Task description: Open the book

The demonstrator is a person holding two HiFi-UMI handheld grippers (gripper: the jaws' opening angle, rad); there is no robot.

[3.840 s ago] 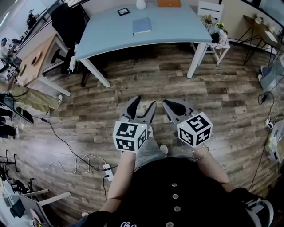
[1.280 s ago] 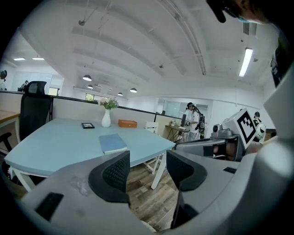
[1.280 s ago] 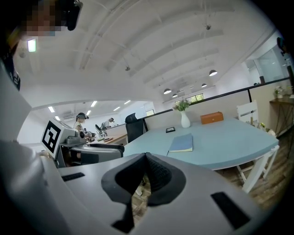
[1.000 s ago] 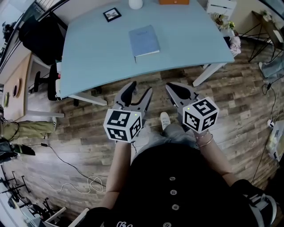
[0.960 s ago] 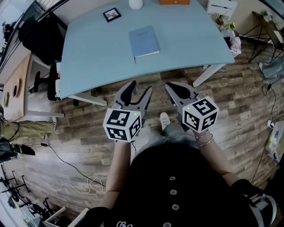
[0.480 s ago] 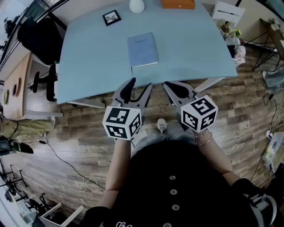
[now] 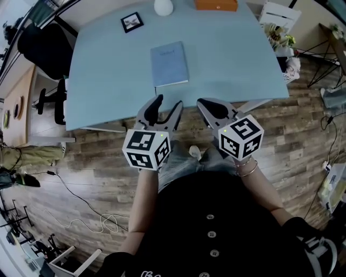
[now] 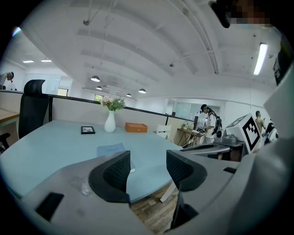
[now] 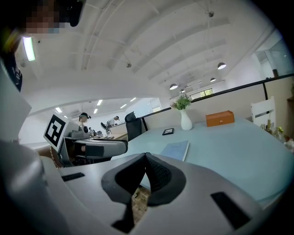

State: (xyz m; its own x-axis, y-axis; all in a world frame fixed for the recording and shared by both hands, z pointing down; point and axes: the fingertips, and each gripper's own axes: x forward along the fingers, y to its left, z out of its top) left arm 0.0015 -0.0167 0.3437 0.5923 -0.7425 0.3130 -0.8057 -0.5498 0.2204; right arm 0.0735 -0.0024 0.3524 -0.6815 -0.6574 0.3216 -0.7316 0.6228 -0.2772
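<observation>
A closed pale-blue book [image 7: 169, 64] lies flat on the light-blue table [image 7: 108, 81], a little in from its near edge. Both grippers hover at that near edge, short of the book and not touching it. My left gripper [image 7: 167, 104] is open with nothing between its jaws; the book [image 8: 112, 150] shows just beyond its left pad. My right gripper [image 7: 204, 104] is shut on nothing, its pads meeting at the tips [image 9: 146, 159]. Past those tips the book [image 9: 177, 150] lies to the right.
A small framed picture [image 7: 131, 21], a white vase [image 7: 163, 6] and an orange box [image 7: 216, 4] stand along the table's far side. A black office chair [image 7: 43, 48] is at the left, a white chair [image 7: 275, 13] at the right. Wood floor lies below, with a cable [image 7: 81, 222].
The person has walked up to the table, so the book and table edge have come nearer. Both grippers now reach the near edge. The jaws have stayed as they were.
</observation>
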